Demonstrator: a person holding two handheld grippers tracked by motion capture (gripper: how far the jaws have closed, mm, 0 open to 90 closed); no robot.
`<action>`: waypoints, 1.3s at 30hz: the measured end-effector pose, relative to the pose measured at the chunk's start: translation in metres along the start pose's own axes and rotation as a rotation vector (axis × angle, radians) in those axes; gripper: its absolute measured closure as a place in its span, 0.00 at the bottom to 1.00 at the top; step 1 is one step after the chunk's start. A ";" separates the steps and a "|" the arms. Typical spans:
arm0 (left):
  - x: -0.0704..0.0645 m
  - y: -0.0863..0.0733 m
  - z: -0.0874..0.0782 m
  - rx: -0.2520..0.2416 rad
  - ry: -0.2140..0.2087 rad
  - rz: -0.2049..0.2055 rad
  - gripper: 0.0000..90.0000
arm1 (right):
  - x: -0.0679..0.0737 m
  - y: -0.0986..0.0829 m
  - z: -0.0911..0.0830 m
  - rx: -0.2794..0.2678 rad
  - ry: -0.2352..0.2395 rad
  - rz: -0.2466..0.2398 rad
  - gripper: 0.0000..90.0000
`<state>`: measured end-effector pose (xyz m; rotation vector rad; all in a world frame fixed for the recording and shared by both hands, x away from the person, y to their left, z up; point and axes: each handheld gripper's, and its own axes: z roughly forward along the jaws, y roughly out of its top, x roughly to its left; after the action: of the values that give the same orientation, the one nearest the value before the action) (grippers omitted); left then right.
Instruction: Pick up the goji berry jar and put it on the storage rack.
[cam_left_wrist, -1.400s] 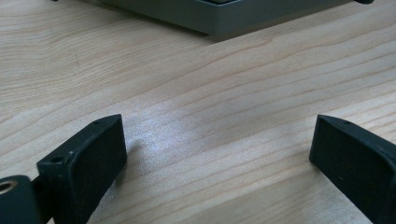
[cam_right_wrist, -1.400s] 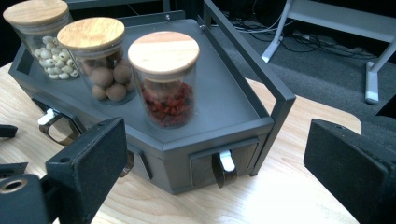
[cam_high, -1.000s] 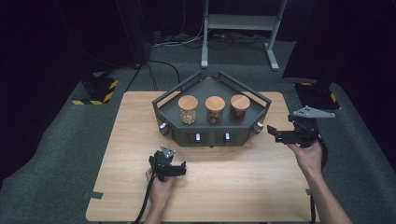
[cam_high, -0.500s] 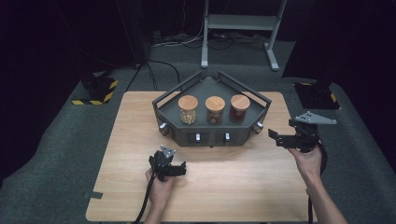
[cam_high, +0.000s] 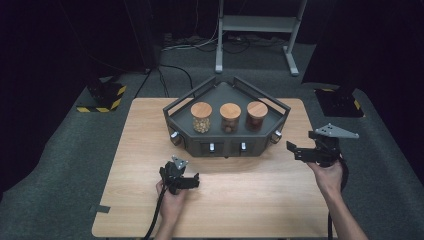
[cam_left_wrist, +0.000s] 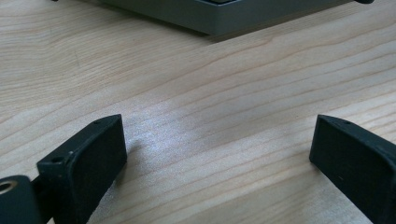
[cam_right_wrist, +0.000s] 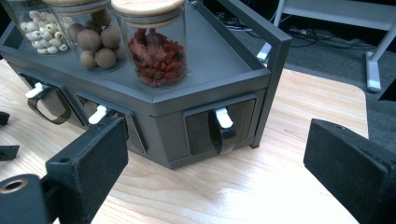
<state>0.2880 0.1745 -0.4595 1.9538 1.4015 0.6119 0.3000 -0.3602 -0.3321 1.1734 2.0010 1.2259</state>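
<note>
A dark grey angular rack (cam_high: 227, 150) stands at the back middle of the wooden table (cam_high: 260, 200). On it are three wood-lidded glass jars: white beads (cam_high: 201, 117), brown balls (cam_high: 230, 118) and red dried berries (cam_high: 256, 116). Small drawers with loop handles line its front. My left gripper (cam_high: 180, 179) rests low over the table in front of the rack, and its jaws stand open over bare wood (cam_left_wrist: 219, 140). My right gripper (cam_high: 296, 151) hovers at the rack's right side, open. It faces the right-end drawer handle (cam_right_wrist: 222, 128), with the berry jar (cam_right_wrist: 156, 51) above.
Two more drawer handles (cam_right_wrist: 100, 114) (cam_right_wrist: 44, 95) run along the rack's front. The table's right edge (cam_high: 320, 165) lies close under my right hand. On the floor beyond are a yellow-and-black striped base (cam_high: 102, 97), cables and a metal stand (cam_high: 255, 30).
My right gripper has dropped slightly and drawn a little toward the table's near side. The left gripper and the jars have not moved.
</note>
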 end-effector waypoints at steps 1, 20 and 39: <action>0.000 0.000 0.000 0.000 0.000 0.000 0.04 | 0.000 -0.001 0.000 0.000 0.001 0.002 0.07; 0.000 0.000 0.000 0.000 0.000 0.000 0.04 | 0.003 -0.016 0.010 0.009 0.010 0.020 0.07; 0.000 0.000 0.000 0.000 0.000 0.000 0.04 | 0.008 -0.027 0.019 0.021 0.004 0.038 0.07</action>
<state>0.2880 0.1746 -0.4595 1.9543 1.4013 0.6121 0.2998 -0.3506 -0.3646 1.2247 2.0080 1.2291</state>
